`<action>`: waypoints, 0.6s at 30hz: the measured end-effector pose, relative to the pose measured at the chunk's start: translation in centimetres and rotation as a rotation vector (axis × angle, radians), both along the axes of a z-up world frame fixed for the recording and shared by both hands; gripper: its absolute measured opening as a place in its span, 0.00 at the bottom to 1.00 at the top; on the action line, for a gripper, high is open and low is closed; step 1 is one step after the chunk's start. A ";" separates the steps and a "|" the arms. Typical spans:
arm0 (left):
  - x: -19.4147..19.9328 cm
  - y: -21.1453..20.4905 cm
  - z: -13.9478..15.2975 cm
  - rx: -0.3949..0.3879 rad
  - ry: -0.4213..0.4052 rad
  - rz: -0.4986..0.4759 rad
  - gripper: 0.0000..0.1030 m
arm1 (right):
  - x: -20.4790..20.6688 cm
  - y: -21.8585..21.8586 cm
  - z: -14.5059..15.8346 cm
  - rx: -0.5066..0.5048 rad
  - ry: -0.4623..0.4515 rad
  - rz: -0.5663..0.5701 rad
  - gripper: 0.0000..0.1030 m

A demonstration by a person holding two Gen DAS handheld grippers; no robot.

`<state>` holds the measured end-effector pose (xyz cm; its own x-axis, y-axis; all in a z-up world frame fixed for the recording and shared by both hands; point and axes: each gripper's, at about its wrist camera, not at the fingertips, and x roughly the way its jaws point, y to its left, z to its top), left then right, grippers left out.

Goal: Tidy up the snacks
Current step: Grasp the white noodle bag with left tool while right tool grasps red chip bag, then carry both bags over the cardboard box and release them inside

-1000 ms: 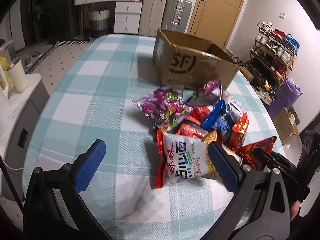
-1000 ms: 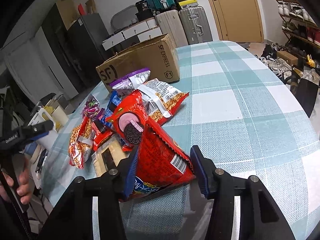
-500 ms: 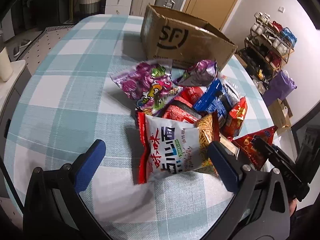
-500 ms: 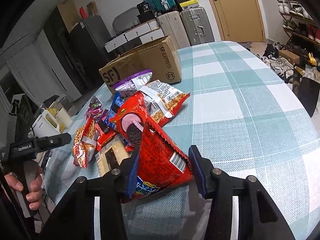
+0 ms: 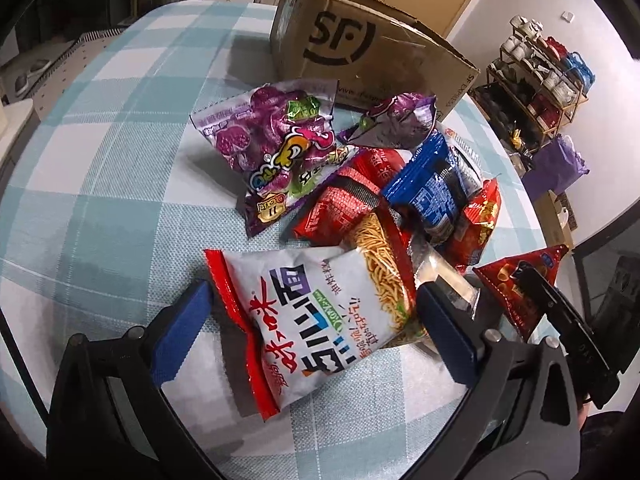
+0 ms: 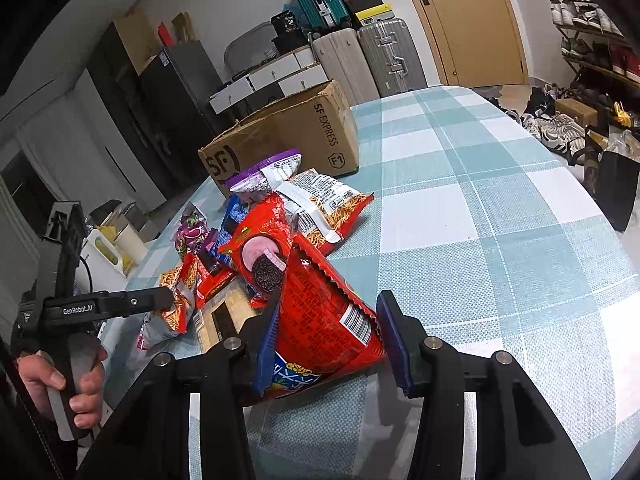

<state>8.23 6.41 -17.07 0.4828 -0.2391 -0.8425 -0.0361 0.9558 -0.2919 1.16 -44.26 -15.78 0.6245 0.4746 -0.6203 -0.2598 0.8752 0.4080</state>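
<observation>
Two grippers, each straddling a packet at the near edge of the teal-checked tablecloth.

Left gripper: blue pads spread around a white-and-red noodle packet; not pinching.

Right gripper: pads flank a red crinkled snack bag; contact uncertain.

Pile beyond, 12 o'clock.

Brown cardboard SF box, farthest: likely destination.

Advice: close mid-packet, lift clear before carrying.
</observation>
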 end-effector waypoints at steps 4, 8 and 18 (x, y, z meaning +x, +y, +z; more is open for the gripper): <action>0.2 -0.2 -0.4 -0.016 0.000 -0.019 0.85 | -0.1 0.0 0.2 -0.001 -0.007 -0.001 0.45; 0.2 -0.5 -0.7 -0.049 -0.008 -0.067 0.60 | -0.2 -0.1 0.4 0.001 -0.017 -0.006 0.45; -0.1 0.0 -0.5 -0.078 -0.046 -0.099 0.53 | -0.4 -0.7 1.6 0.020 -0.034 -0.017 0.45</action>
<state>8.17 6.41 -17.56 0.4916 -0.3513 -0.7968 0.0727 0.9284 -0.3645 0.74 -44.94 -14.20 0.6530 0.4759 -0.5892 -0.2590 0.8713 0.4168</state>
